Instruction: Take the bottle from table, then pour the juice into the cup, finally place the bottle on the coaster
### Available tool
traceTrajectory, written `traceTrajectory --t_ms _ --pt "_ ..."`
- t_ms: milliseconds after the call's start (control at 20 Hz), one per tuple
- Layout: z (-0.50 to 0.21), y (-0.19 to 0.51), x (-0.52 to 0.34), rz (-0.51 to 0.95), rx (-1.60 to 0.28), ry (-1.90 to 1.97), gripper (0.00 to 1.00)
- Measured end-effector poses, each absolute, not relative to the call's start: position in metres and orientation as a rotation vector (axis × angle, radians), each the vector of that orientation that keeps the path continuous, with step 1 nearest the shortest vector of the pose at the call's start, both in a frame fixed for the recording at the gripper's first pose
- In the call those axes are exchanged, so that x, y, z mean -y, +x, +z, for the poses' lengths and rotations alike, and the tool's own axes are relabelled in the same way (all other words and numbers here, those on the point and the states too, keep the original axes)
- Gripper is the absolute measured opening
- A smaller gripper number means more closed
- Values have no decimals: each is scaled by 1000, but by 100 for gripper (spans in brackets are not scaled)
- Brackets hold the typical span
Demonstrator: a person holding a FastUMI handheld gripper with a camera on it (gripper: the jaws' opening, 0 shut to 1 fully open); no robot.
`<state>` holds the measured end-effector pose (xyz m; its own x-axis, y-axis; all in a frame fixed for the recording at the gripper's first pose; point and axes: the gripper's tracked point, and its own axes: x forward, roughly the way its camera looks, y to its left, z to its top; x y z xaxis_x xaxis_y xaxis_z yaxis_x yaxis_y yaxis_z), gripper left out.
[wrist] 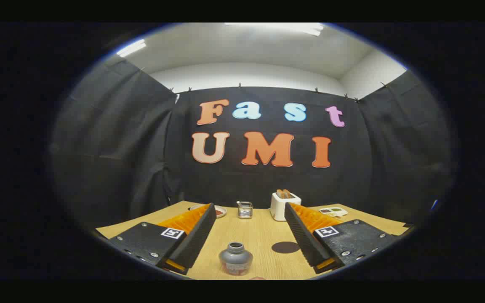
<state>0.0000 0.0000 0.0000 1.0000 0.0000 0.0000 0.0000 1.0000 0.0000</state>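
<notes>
On the pale wooden table (263,235), the gripper (249,210) hovers level, its ribbed wedge-shaped fingers spread wide, holding nothing. Between them, near, stands a squat grey bottle (235,258), uncapped, round-shouldered. Just right of it lies a flat dark round coaster (285,247). Far off: a glass cup (245,209) and a white toaster (284,205)

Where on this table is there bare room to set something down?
Bare wood runs up the middle, from the bottle and coaster between the open fingers to the far row. That row is crowded: small plate, metal holder, toaster, another plate.
</notes>
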Motion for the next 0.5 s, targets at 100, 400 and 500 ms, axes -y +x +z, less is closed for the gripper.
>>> traceTrajectory --t_ms 100,400,500 --pt "-1 3 -9 11 2 16 97" --pt "-17 13 -13 37 -41 20 97" --pt "-16 14 -12 40 -42 34 97"
